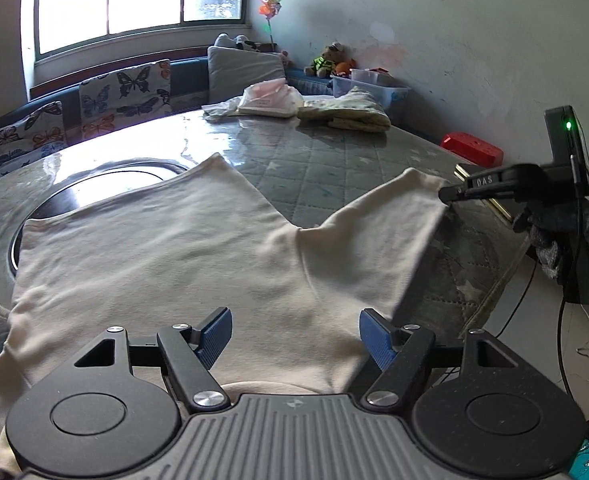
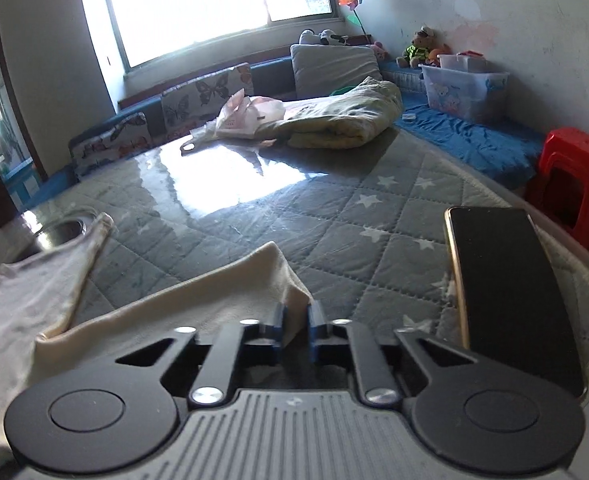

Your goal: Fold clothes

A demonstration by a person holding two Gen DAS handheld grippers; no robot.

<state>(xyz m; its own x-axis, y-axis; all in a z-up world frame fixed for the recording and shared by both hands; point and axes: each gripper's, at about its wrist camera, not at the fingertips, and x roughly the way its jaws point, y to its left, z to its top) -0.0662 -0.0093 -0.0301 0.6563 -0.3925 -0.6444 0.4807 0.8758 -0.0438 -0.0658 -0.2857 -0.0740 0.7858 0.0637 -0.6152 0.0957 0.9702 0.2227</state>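
A cream T-shirt point(image 1: 182, 256) lies spread flat on the quilted table cover point(image 1: 334, 160). My left gripper point(image 1: 295, 336) is open, its blue pads just above the shirt's near edge by the shoulder. My right gripper point(image 2: 296, 322) is shut on the end of the shirt's right sleeve point(image 2: 254, 280); in the left wrist view it point(image 1: 446, 194) pinches the cuff point(image 1: 414, 188) at the right. The shirt's body also shows at the left of the right wrist view point(image 2: 34, 292).
A dark phone point(image 2: 506, 292) lies on the table right of the right gripper. A folded green blanket point(image 2: 342, 120) and a pink bag point(image 2: 246, 116) sit at the far side. A metal basin point(image 1: 106, 184) is set in the table. A red stool point(image 2: 574, 180) stands beyond the right edge.
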